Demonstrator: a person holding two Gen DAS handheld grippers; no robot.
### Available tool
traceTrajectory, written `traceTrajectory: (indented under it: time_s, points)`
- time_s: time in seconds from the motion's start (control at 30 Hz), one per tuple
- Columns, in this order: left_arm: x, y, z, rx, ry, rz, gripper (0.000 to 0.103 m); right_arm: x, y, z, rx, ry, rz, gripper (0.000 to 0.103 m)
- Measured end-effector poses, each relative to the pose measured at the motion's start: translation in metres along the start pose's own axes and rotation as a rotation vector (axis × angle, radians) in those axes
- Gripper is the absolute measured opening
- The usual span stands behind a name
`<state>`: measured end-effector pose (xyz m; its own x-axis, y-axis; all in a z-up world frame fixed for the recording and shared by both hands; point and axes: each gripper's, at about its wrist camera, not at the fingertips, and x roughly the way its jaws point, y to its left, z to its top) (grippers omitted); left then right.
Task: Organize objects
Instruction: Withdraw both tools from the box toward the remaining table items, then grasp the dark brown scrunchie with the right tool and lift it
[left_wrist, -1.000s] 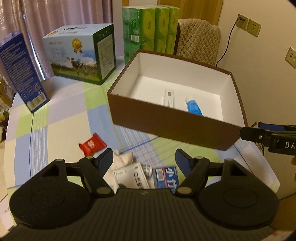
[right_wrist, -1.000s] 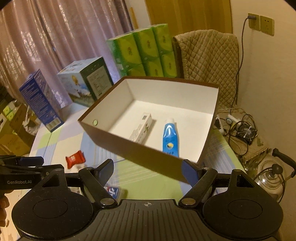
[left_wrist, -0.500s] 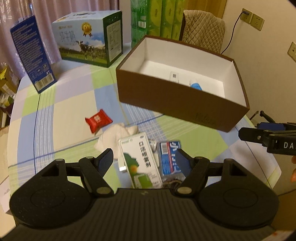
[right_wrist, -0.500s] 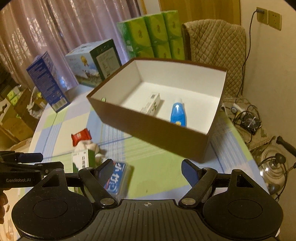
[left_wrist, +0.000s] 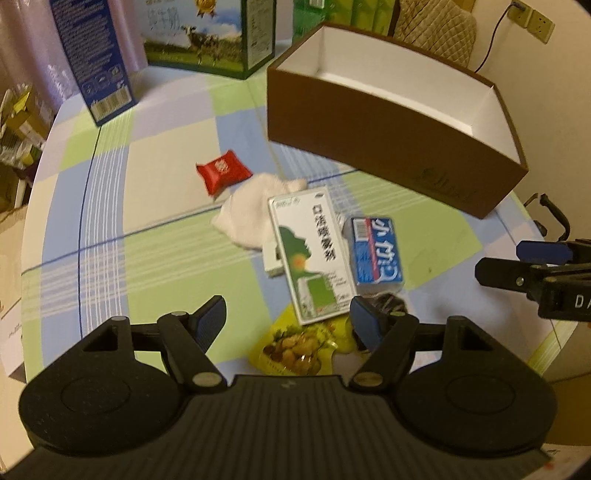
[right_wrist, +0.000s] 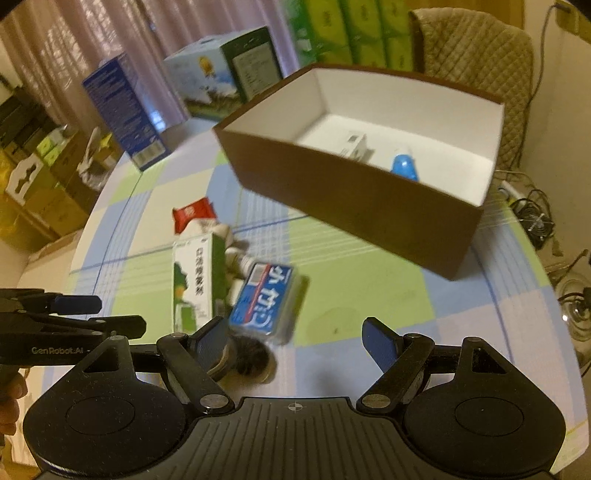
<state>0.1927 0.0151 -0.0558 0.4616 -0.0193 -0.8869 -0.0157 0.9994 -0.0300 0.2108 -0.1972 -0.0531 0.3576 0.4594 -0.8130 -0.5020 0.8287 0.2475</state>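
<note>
A brown box (left_wrist: 391, 122) with a white inside stands at the back right of the table; the right wrist view shows a white carton (right_wrist: 356, 146) and a blue tube (right_wrist: 404, 166) in it. In front lie a red packet (left_wrist: 222, 172), a white cloth (left_wrist: 251, 218), a green-and-white carton (left_wrist: 312, 254), a blue packet (left_wrist: 376, 254), a yellow snack bag (left_wrist: 299, 345) and a dark round thing (right_wrist: 247, 356). My left gripper (left_wrist: 288, 319) hovers open over the snack bag and the carton's near end. My right gripper (right_wrist: 295, 336) is open, near the blue packet (right_wrist: 264, 299).
A tall blue box (left_wrist: 92, 55), a milk carton case (left_wrist: 210, 33) and green tissue packs (right_wrist: 351, 33) stand at the table's back. A padded chair (right_wrist: 476, 55) is behind the brown box. Cables and a glass kettle (right_wrist: 572, 310) lie off the right edge.
Both grippers have pulled back and tilted down, away from the brown box. The loose items in front, the snack bag among them, have come into view. Both stay open.
</note>
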Motion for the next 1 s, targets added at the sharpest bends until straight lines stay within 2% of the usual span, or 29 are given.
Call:
traceTrajectory:
  time_s: [0.33,0.7,1.0]
  points:
    - [0.011,0.015,-0.011,-0.035,0.038,0.016,0.071,0.030,0.025,-0.015,-0.049,0.083,0.034,0.077]
    - [0.023,0.020,-0.014,-0.030,0.072,0.002,0.071,0.054,0.036,-0.021,-0.057,0.131,0.031,0.077]
    - [0.030,0.026,-0.015,-0.021,0.093,-0.001,0.071,0.073,0.045,-0.028,-0.068,0.159,0.024,0.062]
